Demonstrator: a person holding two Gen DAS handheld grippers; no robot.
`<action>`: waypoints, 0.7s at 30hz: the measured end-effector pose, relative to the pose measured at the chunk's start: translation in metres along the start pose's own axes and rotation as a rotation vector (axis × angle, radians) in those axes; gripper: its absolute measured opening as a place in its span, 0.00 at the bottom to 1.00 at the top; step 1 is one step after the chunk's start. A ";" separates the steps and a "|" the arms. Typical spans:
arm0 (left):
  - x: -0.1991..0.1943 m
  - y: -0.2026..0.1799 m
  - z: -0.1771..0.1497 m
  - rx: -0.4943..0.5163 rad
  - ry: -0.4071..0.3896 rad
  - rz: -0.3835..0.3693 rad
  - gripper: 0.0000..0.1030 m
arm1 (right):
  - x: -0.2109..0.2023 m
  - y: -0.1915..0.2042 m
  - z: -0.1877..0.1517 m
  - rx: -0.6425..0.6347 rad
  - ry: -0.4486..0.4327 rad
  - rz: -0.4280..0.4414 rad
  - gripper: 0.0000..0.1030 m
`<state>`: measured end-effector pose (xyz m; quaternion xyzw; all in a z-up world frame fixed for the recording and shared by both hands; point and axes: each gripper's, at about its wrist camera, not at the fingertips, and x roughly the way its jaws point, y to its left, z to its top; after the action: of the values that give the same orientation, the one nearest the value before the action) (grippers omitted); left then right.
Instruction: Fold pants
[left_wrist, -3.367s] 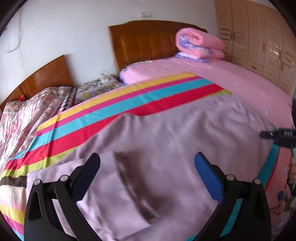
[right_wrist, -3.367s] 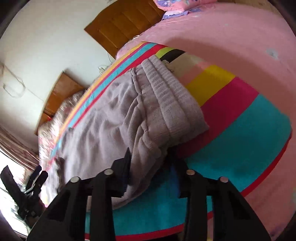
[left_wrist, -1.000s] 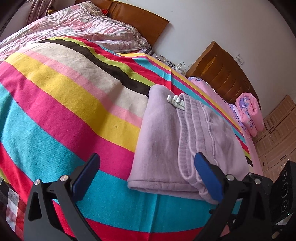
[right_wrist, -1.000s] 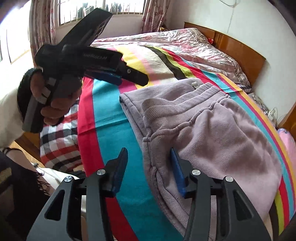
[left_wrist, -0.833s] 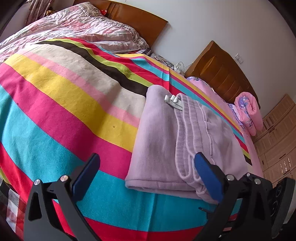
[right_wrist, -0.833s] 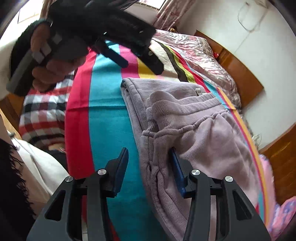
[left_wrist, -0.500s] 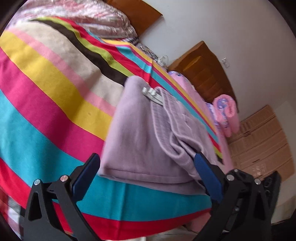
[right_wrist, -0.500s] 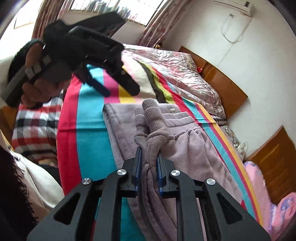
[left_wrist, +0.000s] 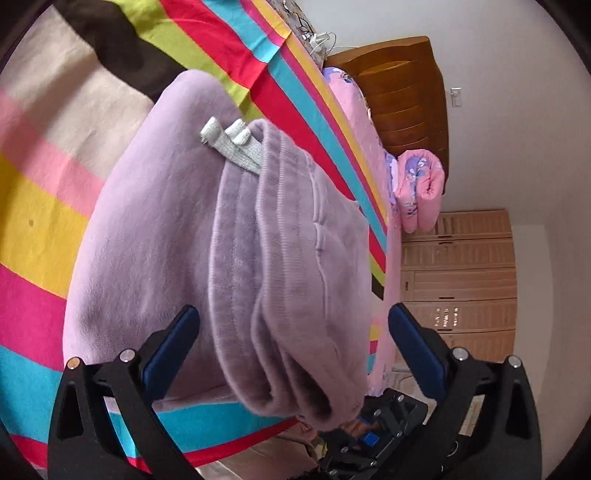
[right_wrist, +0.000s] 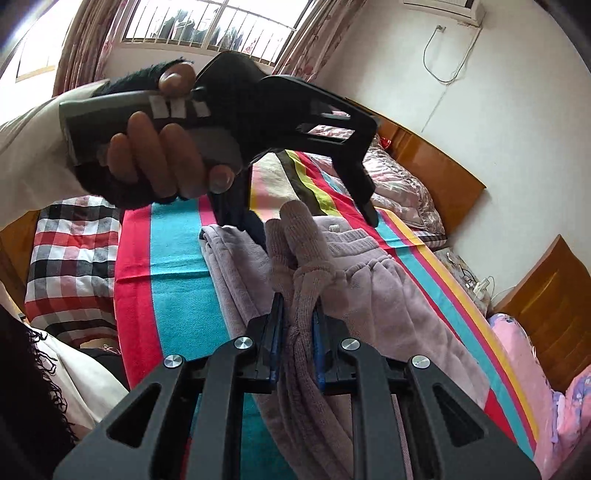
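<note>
The lilac pants (left_wrist: 207, 236) lie folded on the striped blanket (left_wrist: 40, 206), with grey drawstring ends (left_wrist: 236, 147) at the waistband. My right gripper (right_wrist: 297, 332) is shut on a bunched near edge of the pants (right_wrist: 306, 251) and lifts it above the pile. My left gripper (left_wrist: 291, 336) is open, its blue-padded jaws either side of the raised fold, close over it. In the right wrist view the left gripper (right_wrist: 306, 218) hangs just above the pants, held in a hand.
A second bed with a pink rolled quilt (left_wrist: 421, 188) and wooden headboard (left_wrist: 406, 99) stands beyond. Wooden wardrobes (left_wrist: 461, 280) line the far wall. A checked cloth (right_wrist: 70, 254) lies at the bed's near edge. A window (right_wrist: 207, 26) is behind.
My right gripper closed on the near edge of the pants and raised it. My left gripper swung in close over the lifted fold, staying open.
</note>
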<state>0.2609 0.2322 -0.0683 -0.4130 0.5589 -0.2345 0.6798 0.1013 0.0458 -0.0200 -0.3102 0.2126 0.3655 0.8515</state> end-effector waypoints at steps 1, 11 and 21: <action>-0.005 -0.006 -0.001 -0.002 -0.014 -0.010 0.99 | -0.001 -0.001 0.001 0.008 -0.005 -0.003 0.13; 0.041 0.005 0.023 -0.073 0.089 -0.034 0.97 | -0.003 -0.004 -0.001 0.046 -0.038 -0.003 0.13; 0.052 -0.024 0.020 0.138 -0.013 0.077 0.24 | -0.067 -0.053 -0.052 0.368 -0.082 -0.081 0.65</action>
<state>0.2972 0.1845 -0.0776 -0.3451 0.5524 -0.2435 0.7186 0.0914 -0.0512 0.0018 -0.1426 0.2281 0.2981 0.9158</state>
